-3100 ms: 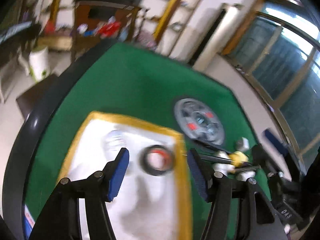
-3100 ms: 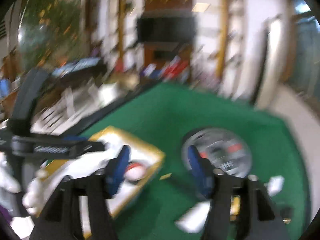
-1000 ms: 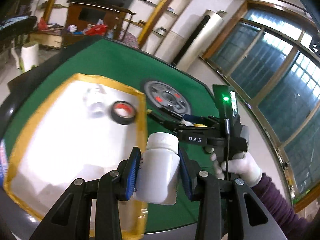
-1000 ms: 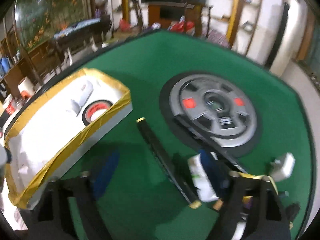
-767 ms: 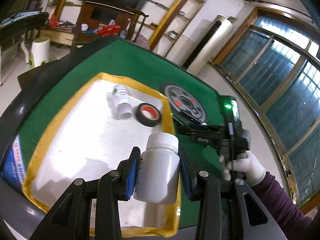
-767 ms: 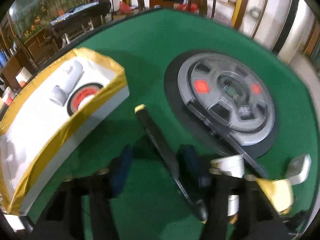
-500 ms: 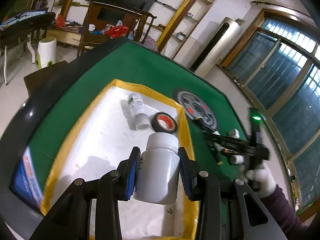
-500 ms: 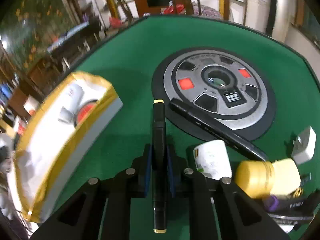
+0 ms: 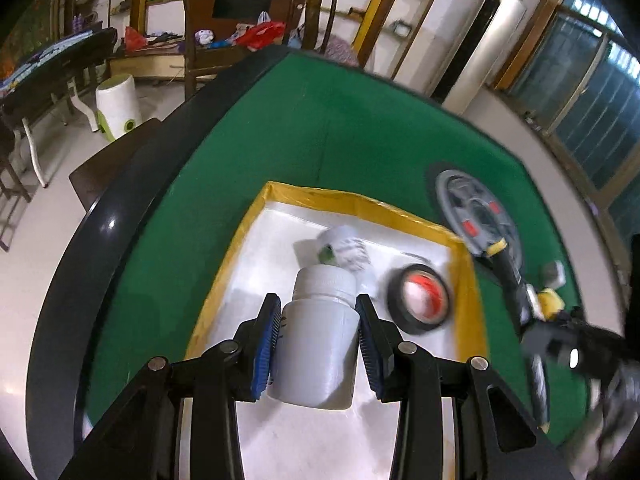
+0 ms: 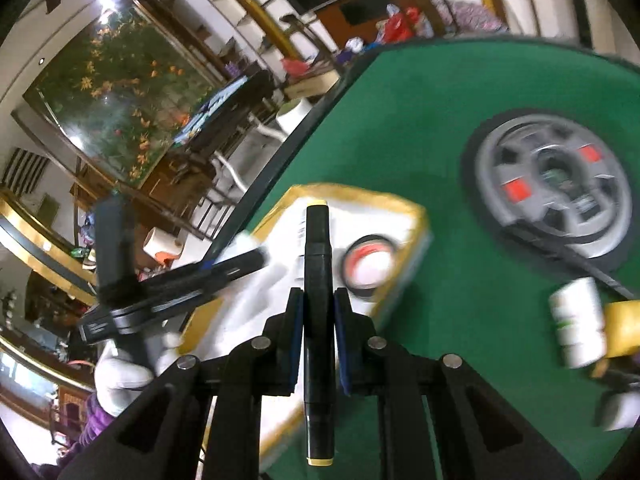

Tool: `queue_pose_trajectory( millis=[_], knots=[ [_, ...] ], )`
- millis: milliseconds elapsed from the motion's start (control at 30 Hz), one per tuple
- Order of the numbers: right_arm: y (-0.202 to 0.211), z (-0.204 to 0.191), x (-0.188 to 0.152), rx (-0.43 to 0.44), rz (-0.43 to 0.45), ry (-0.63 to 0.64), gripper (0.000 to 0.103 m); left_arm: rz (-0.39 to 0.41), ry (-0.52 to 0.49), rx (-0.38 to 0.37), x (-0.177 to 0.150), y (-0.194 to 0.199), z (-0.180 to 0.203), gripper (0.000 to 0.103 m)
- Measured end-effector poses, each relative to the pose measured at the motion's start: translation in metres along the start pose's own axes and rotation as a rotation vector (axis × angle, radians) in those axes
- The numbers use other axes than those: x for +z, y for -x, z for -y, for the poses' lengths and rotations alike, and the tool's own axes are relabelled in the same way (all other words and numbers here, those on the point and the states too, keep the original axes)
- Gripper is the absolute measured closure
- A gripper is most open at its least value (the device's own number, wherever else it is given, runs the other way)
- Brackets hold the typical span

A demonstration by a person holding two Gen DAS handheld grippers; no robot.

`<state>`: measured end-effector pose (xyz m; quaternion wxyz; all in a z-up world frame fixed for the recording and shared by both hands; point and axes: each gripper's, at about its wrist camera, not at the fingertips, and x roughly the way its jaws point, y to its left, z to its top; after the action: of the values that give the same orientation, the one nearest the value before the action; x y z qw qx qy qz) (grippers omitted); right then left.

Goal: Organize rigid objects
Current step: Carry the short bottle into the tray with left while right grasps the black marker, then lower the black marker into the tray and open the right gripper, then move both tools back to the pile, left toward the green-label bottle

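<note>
My left gripper (image 9: pixel 318 320) is shut on a white plastic jar (image 9: pixel 318 336) and holds it upright over the white tray with the yellow rim (image 9: pixel 360 202). In the tray lie a small white bottle (image 9: pixel 342 248) and a black tape roll with a red core (image 9: pixel 420 298). My right gripper (image 10: pixel 318 308) is shut on a black marker with yellow ends (image 10: pixel 317 264), held lengthwise above the tray (image 10: pixel 400 200) near the tape roll (image 10: pixel 368 266). The left gripper's body (image 10: pixel 160 280) shows at the left of the right wrist view.
A grey weight plate (image 9: pixel 478 214) lies on the green table (image 9: pixel 360 128) right of the tray; it also shows in the right wrist view (image 10: pixel 556 184). A white cup (image 10: pixel 576 320) and a yellow object (image 10: pixel 624 328) lie near it. The table's black rim (image 9: pixel 132 184) is at the left.
My right gripper has shut on the black marker, lifted it off the table and carried it left over the tray. My left gripper has carried the jar further over the tray.
</note>
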<state>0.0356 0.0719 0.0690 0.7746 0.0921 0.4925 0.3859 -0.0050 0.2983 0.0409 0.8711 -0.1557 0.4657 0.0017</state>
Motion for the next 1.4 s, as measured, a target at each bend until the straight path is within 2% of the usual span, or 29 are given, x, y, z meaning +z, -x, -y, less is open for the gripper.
queue_pose_trajectory(
  millis=[100,200,267,333,467,533,600,667,700,933,1067,1233,1400],
  knots=[
    [-0.028,-0.012,0.006,-0.025,-0.025,-0.013,0.089,-0.009,0.01,0.037,0.005,-0.012,-0.004,0.063],
    [-0.054,-0.014,0.015,-0.059,-0.035,-0.053,0.089,-0.014,0.031,0.038,0.007,-0.016,-0.009,0.063],
    [-0.068,-0.011,0.021,-0.071,-0.041,-0.076,0.089,-0.017,0.051,0.009,0.006,-0.015,-0.009,0.056],
    [-0.079,-0.01,0.025,-0.092,-0.043,-0.095,0.089,-0.016,0.059,-0.02,0.004,-0.009,-0.009,0.045],
    [-0.092,-0.011,0.03,-0.133,-0.043,-0.092,0.088,0.012,0.069,-0.07,-0.002,0.016,-0.012,0.044],
    [-0.092,-0.012,0.033,-0.151,-0.041,-0.084,0.088,0.03,0.079,-0.088,-0.005,0.026,-0.014,0.038],
    [-0.093,-0.013,0.035,-0.164,-0.037,-0.082,0.084,0.05,0.095,-0.103,-0.007,0.038,-0.017,0.037],
    [-0.092,-0.014,0.033,-0.181,-0.025,-0.072,0.053,0.063,0.113,-0.115,-0.011,0.047,-0.019,0.037],
    [-0.089,-0.015,0.032,-0.187,-0.009,-0.068,0.05,0.068,0.119,-0.117,-0.012,0.05,-0.02,0.037],
    [-0.036,-0.015,0.018,-0.215,0.123,0.002,0.047,0.101,0.124,-0.138,-0.018,0.07,-0.005,0.032],
    [0.013,-0.003,-0.001,-0.244,0.246,0.009,0.042,0.096,0.075,-0.178,-0.023,0.08,0.03,0.032],
    [0.086,0.038,-0.035,-0.361,0.436,-0.026,0.032,0.07,-0.049,-0.225,-0.033,0.083,0.094,0.029],
    [0.139,0.096,-0.063,-0.518,0.549,-0.086,0.031,-0.011,-0.132,-0.263,-0.047,0.055,0.159,0.029]
  ],
)
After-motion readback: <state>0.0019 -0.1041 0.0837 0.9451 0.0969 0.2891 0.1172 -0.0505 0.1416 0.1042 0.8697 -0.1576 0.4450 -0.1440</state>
